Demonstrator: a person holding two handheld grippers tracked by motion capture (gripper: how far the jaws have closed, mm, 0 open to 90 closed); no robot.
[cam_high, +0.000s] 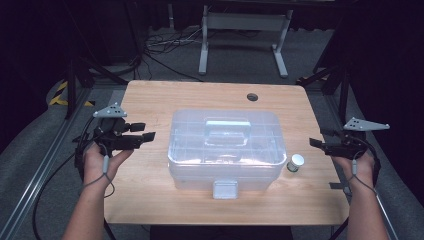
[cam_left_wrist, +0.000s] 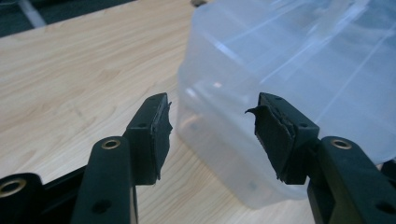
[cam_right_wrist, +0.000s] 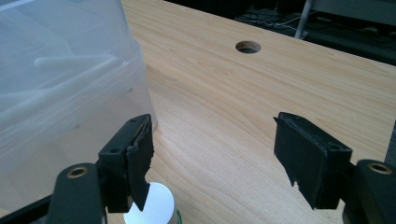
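Presently catalogued, largest first. Surface (cam_high: 150, 100): pale wood, with a round cable hole (cam_high: 252, 96) near its far edge. Clear plastic box (cam_high: 225, 147): lidded, with a carry handle on top and a front latch (cam_high: 225, 189) that appears closed; it stands at the middle of the surface, seemingly untouched, so the work looks barely begun, with opening or lifting left to do. Left gripper (cam_high: 145, 131): jaws spread wide and empty, raised just beside the box's left end and pointing at it, not touching. Right gripper (cam_high: 316, 144): jaws also wide and empty, off the box's right end. Small white-capped jar (cam_high: 295, 163): upright beside the box's right front corner, close below the right gripper, unheld.
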